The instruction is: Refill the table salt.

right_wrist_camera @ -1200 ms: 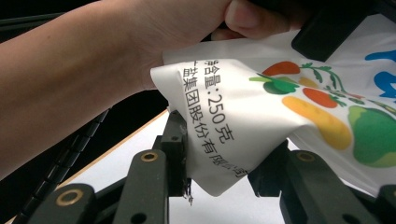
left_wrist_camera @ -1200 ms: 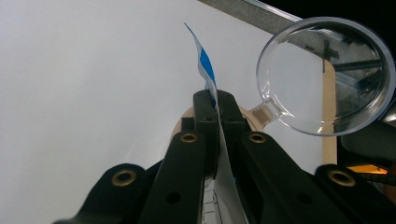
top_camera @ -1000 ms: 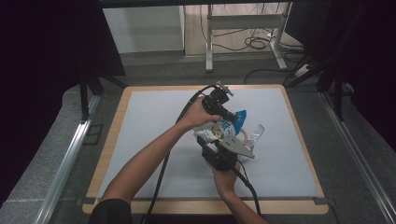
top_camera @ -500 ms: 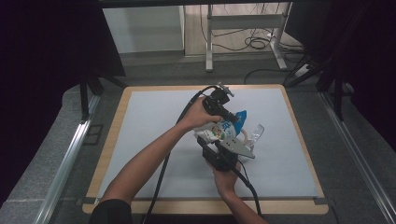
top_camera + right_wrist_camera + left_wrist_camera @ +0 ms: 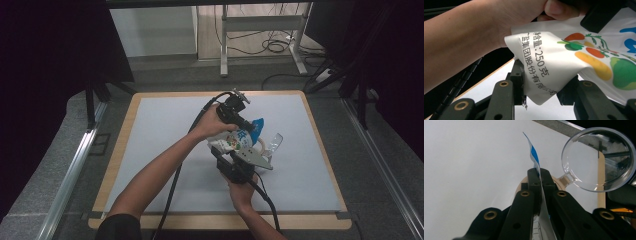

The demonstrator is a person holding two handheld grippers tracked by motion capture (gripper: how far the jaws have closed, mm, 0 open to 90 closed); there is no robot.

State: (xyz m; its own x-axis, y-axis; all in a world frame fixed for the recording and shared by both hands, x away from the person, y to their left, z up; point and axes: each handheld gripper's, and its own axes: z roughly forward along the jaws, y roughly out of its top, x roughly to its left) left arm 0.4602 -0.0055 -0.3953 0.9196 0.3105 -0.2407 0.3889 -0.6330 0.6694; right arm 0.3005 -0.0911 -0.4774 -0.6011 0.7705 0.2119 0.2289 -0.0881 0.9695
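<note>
- We see the pouch (image 5: 234, 141) held up off the white mat (image 5: 165, 130) at the centre of the high view, stretched between the two tools.
- The left gripper (image 5: 248, 127) has its jaws pressed together on the pouch's blue top edge (image 5: 533, 155); the right gripper (image 5: 231, 159) pinches the white bottom corner (image 5: 536, 82). Gripping opposite ends looks meant to steady the pouch, perhaps for tearing or tipping it.
- The clear round dish (image 5: 599, 158) with a stub handle lies on the mat just beside the pouch, upper right of the left gripper view, likely set there to receive what comes out.
- The high view gives the layout: both hands, mat, wooden table edge (image 5: 120, 150).
- The right gripper view alone lets us read the printed text and vegetable pictures (image 5: 596, 60); the left gripper view alone shows how thin the pinched edge is.
</note>
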